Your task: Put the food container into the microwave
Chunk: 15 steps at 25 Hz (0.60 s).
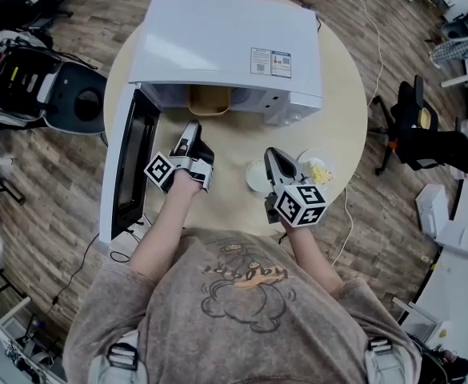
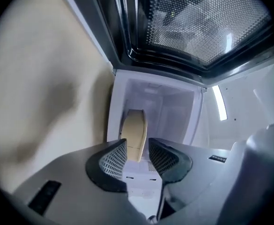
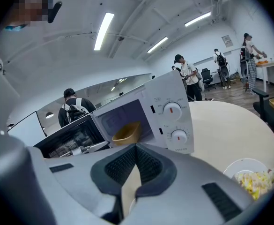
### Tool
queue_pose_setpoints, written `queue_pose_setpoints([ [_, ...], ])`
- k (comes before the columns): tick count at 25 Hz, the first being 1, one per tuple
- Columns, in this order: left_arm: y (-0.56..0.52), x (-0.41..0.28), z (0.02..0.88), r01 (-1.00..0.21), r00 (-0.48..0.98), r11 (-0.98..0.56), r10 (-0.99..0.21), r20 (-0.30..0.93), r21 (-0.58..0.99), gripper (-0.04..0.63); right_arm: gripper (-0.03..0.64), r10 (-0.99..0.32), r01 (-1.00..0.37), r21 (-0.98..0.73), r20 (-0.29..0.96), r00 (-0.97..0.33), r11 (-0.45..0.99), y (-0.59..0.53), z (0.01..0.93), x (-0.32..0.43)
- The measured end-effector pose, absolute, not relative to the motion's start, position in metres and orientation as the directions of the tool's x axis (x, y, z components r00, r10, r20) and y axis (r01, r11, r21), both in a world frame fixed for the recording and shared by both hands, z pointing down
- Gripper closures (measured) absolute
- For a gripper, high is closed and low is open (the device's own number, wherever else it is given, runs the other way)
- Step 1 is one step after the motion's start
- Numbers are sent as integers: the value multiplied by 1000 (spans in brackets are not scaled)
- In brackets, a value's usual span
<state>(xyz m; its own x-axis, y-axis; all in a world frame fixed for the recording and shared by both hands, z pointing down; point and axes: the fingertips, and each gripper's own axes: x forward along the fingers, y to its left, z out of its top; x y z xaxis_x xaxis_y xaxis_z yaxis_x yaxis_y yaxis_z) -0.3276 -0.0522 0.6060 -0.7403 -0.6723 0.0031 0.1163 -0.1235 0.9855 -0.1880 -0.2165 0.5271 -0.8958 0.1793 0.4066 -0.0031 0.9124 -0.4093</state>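
Note:
The tan food container [image 1: 210, 99] sits just inside the mouth of the white microwave [image 1: 226, 38], whose door [image 1: 126, 162] swings wide open to the left. My left gripper [image 1: 190, 128] hovers in front of the opening, a short way back from the container. In the left gripper view its jaws stand open [image 2: 137, 142], and the container [image 2: 134, 125] shows beyond them in the cavity. My right gripper [image 1: 270, 154] is lower on the table, right of centre, shut and empty [image 3: 137, 148]. From there the container [image 3: 126, 132] and microwave [image 3: 169, 111] lie ahead.
A white bowl of yellow food [image 1: 318, 170] and a white dish [image 1: 256, 176] lie on the round beige table [image 1: 346, 110] beside my right gripper. The bowl [image 3: 254, 177] is at lower right. Office chairs and cables ring the table; people stand far off.

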Motion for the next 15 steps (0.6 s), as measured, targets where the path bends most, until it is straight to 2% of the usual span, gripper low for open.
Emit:
queue_pose_setpoints([
  [5,-55,-327,606,121,-740,-130,-672,2,984,463,621,180,-3,-413,404,-897,911,-216,525,-185],
  [15,-69,-338,608,119,-739,-137,-674,-4,983,465,621,169,-19,-415,412,-895,910,-223,527,-182],
])
